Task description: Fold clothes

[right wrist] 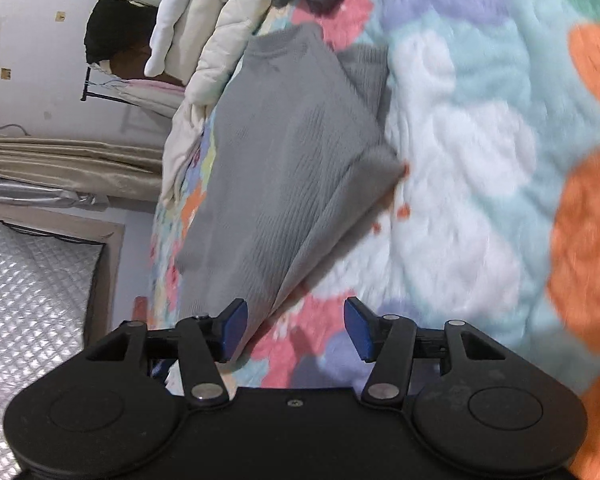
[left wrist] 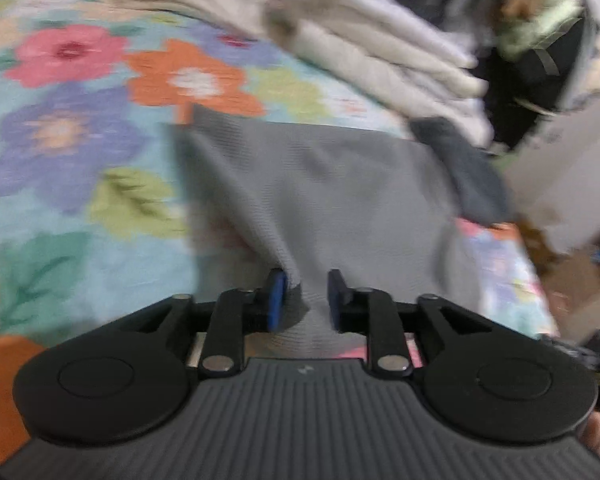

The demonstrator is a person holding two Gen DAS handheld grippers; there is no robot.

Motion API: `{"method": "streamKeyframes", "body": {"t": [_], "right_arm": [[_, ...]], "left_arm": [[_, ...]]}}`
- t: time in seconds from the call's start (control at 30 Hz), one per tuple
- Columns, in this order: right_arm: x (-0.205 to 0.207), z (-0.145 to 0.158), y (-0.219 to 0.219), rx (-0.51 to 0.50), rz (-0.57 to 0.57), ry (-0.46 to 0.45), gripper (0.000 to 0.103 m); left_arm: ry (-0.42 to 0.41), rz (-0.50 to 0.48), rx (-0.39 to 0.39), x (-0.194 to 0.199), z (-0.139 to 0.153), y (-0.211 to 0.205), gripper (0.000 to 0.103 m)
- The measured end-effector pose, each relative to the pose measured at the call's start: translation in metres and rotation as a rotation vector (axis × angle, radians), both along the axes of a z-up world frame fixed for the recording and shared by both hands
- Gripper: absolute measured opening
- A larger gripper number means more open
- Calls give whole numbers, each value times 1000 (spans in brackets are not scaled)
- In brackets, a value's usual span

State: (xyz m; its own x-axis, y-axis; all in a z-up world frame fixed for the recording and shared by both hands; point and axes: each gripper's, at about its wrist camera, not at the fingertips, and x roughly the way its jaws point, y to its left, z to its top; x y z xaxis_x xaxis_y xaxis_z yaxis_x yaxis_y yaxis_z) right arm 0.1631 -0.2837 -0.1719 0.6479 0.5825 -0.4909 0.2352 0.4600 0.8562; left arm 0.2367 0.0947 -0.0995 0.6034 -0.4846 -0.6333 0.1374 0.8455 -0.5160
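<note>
A grey ribbed knit garment lies partly folded on the floral bedspread. Its near edge rises in a gathered peak between the blue pads of my left gripper, whose jaws stand a little apart; the cloth touches the left pad. In the right wrist view the same grey garment shows its folded layers, with one corner lifted toward the left pad. My right gripper is wide open, with bedspread showing between its fingers. Both views are blurred by motion.
Cream padded clothes are piled at the bed's far side, and a dark grey cloth lies by the bed's right edge. A black bag sits beyond. Beige curtains and a silver mat lie off the bed.
</note>
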Motion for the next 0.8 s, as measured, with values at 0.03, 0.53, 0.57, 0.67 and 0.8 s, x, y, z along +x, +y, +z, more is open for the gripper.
{"method": "streamKeyframes", "body": {"t": [0.03,0.53,0.57,0.67,0.8], "right_arm": [[-1,0,2,0,-6,-3,59],[31,9,22,-73,-16,-22,65],[32,8,23,-81,-23,-22,65],[40,8,29,-108,-38,-32,65],[51,8,36,-146,-60,-44,66]], "left_arm": [[-6,-8,-3,1,1,-1,26],[39,-48,-92,10,-14,-8,40],[115,-43,-88,15,-30,-11,39],[165,-3,-174,20,-50,-6,37],[225,33,-299,26,-58,11,37]]}}
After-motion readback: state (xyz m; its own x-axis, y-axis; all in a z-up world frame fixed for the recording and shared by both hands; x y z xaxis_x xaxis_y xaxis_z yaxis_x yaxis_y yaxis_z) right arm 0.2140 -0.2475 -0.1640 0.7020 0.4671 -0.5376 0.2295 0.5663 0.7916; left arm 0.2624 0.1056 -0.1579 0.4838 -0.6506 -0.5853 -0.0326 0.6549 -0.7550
